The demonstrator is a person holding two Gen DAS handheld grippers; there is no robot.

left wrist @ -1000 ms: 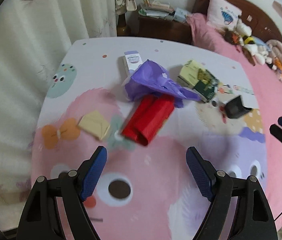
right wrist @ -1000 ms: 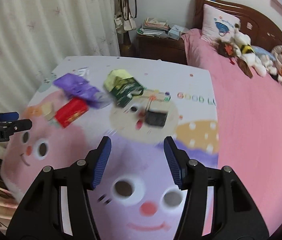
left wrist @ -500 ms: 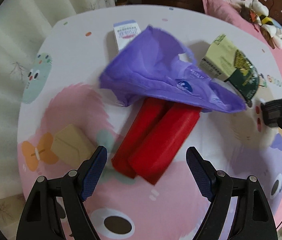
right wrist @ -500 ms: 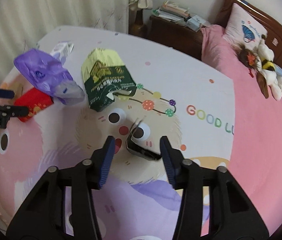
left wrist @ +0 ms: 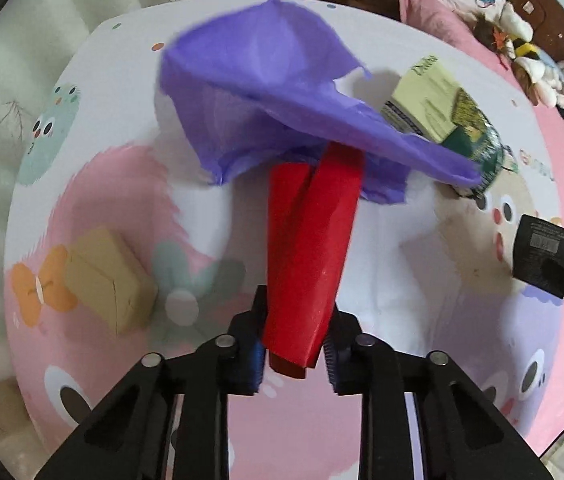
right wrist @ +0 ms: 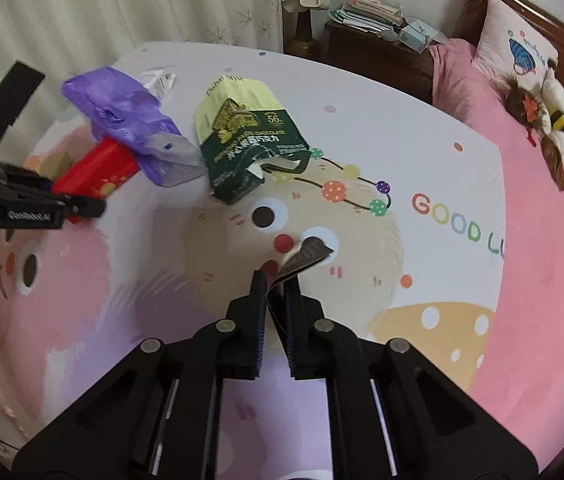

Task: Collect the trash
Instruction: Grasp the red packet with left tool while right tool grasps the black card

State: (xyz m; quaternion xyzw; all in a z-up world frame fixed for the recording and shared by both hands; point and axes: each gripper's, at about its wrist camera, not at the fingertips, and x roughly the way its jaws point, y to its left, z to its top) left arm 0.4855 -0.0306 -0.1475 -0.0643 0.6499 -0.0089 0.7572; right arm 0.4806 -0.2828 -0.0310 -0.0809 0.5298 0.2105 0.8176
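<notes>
I am squeezing my left claw shut on the near end of the red box. The box is sticking out straight ahead of the claw, and its far end is tucked under the purple bag. The box looks light and bendy, so I think holding the end is fine if I am not squashing it. The bag looks thin and floppy and may slide off. My right claw is pinching the small black box flat. It looks like light, thin card.
</notes>
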